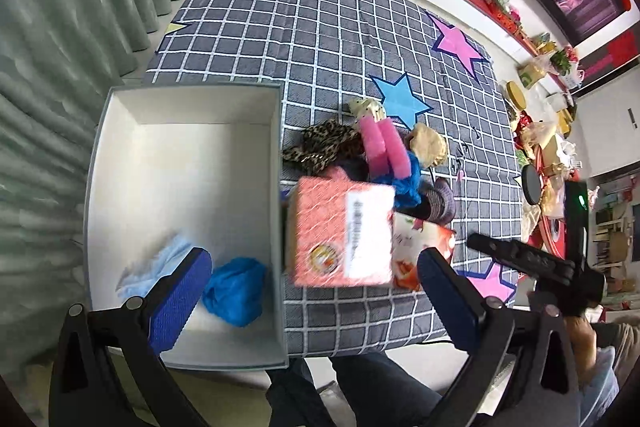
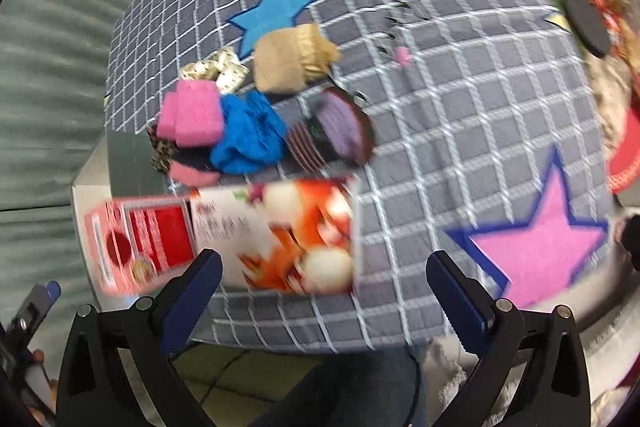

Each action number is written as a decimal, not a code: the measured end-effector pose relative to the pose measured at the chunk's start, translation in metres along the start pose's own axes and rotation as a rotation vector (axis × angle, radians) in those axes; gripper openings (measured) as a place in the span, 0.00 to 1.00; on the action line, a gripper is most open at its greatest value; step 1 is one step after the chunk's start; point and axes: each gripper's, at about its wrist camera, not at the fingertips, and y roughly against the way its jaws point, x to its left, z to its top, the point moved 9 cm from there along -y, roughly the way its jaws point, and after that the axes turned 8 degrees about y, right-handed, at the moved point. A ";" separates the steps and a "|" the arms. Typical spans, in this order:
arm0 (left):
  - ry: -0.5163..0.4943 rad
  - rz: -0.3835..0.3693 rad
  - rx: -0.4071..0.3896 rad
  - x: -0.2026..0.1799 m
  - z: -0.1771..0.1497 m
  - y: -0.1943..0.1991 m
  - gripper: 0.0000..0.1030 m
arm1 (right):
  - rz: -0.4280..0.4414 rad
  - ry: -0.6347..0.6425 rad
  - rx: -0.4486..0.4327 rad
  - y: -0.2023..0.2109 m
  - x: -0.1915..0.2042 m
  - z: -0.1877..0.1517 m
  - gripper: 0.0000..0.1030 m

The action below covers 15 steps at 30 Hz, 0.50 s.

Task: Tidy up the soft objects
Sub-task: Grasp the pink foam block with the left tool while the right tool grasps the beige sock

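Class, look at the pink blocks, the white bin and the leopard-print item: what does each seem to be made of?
Pink blocks: probably sponge or foam, matte with a porous-looking face.
White bin: likely cardboard or rigid board, with flat, smooth, straight walls.
Leopard-print item: soft fabric, crumpled and folded; the exact weave cannot be told.

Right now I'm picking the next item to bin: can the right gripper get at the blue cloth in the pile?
Probably yes: the right gripper is open, and the blue cloth lies exposed beyond the cartons.
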 end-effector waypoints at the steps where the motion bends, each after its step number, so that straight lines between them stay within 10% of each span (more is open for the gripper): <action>1: 0.009 0.010 0.005 -0.002 0.002 -0.004 1.00 | 0.016 0.025 0.000 -0.003 0.007 0.013 1.00; 8: 0.110 0.078 0.037 -0.007 0.005 -0.015 1.00 | 0.035 0.347 0.058 -0.048 0.081 0.070 1.00; 12: 0.151 0.105 0.055 -0.014 0.008 -0.023 1.00 | -0.148 0.600 0.056 -0.082 0.101 0.092 1.00; 15: 0.142 0.117 0.058 -0.028 0.016 -0.031 1.00 | -0.321 0.558 -0.021 -0.078 0.067 0.135 1.00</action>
